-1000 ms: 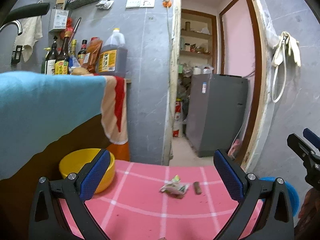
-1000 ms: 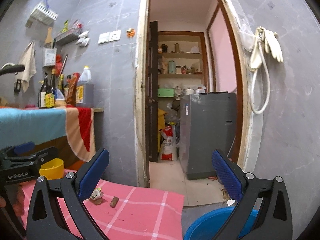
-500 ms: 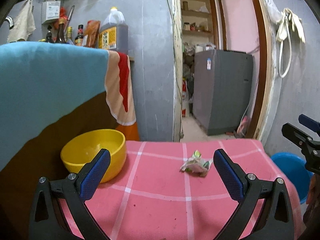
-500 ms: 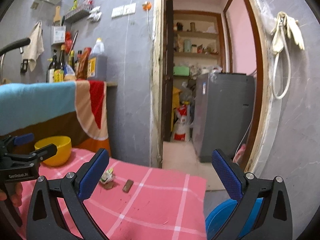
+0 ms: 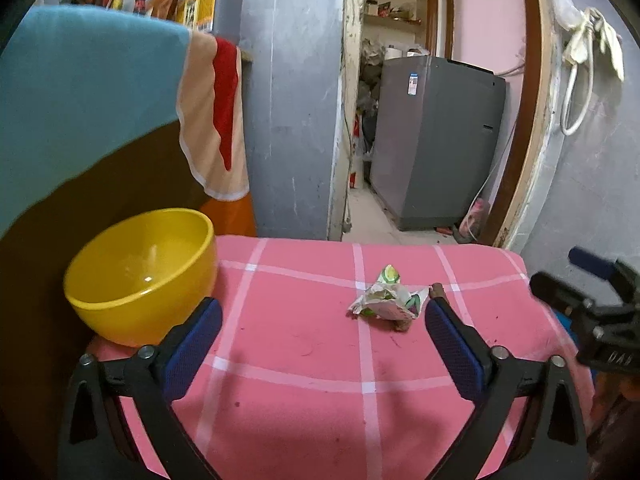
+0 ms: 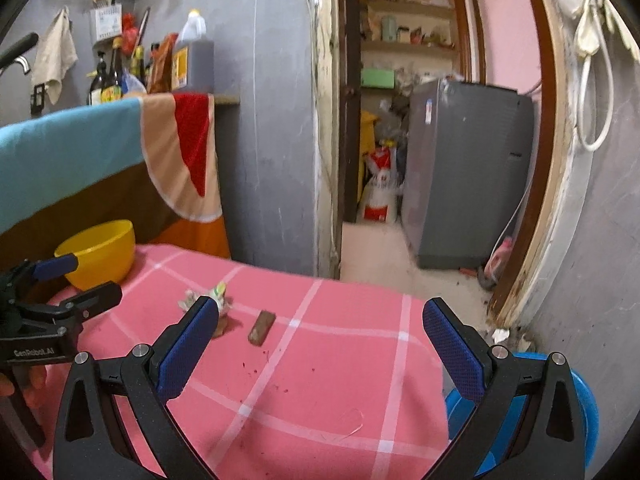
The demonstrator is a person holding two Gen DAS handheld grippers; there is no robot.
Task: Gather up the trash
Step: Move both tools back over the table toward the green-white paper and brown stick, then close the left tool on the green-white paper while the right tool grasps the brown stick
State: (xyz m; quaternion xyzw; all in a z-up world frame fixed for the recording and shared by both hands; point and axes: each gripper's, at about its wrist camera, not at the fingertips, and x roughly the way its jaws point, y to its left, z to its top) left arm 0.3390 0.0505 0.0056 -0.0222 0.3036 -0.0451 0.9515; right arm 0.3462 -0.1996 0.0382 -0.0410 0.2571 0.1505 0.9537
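Observation:
A crumpled white-and-green wrapper [image 5: 386,300] lies on the pink checked cloth [image 5: 300,368], with a small brown scrap [image 5: 437,289] just to its right. My left gripper [image 5: 320,312] hovers low over the cloth, its jaws wide but closing. Nothing is between the pads; the wrapper lies just ahead, near the right fingertip. In the right wrist view the wrapper [image 6: 219,294] shows past the left finger and the brown scrap [image 6: 261,322] lies ahead. My right gripper [image 6: 320,312] is open and empty. Each gripper shows in the other's view: left gripper [image 6: 60,284], right gripper [image 5: 580,276].
A yellow bowl [image 5: 140,272] stands at the cloth's far left corner, below a counter draped with a blue, beige and red towel [image 5: 80,92]. A blue bin [image 6: 584,396] sits on the floor off the table's right edge. Behind is a doorway with a grey appliance [image 6: 460,172].
Both grippers have come down and forward over the pink cloth and tilted downward. The wrapper and bowl now look larger and closer. The left jaws have narrowed slightly.

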